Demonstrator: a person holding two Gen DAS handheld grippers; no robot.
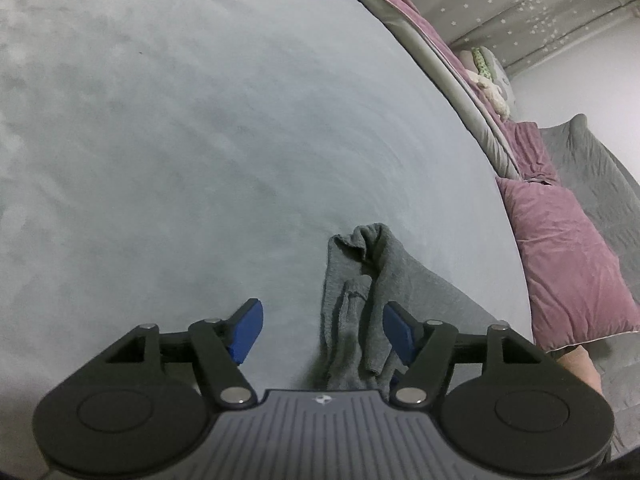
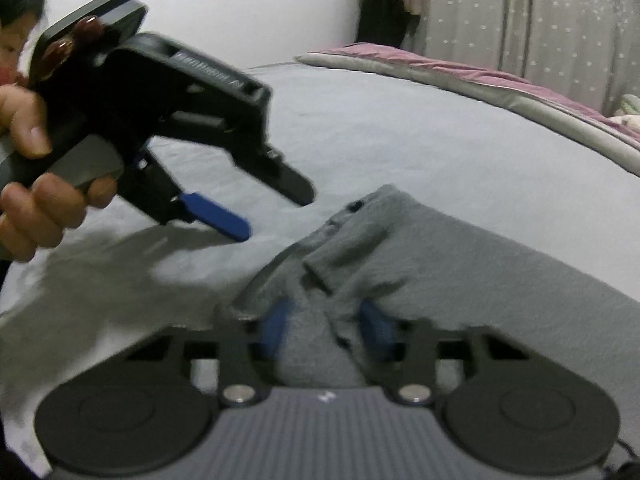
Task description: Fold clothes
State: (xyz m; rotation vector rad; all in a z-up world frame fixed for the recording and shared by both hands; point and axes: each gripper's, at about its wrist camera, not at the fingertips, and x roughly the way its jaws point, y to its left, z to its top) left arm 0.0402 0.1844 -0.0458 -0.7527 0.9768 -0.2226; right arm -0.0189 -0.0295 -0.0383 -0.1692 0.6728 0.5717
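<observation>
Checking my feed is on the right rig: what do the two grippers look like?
Both match: the left gripper and right gripper each have two blue fingers on black linkage arms with silver pivot pins, round black discs on either side, and a ribbed grey body bearing a small white logo. From the right wrist camera, the left gripper shows a black housing with a grey handle.

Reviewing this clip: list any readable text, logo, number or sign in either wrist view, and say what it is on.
No word or number is legible.
Small white emblem on the grey ribbed gripper body: a mark, not letters.
Raised lettering on the black left gripper housing, right wrist view: too blurred to read.
Grey knit garment: no visible label.
</observation>
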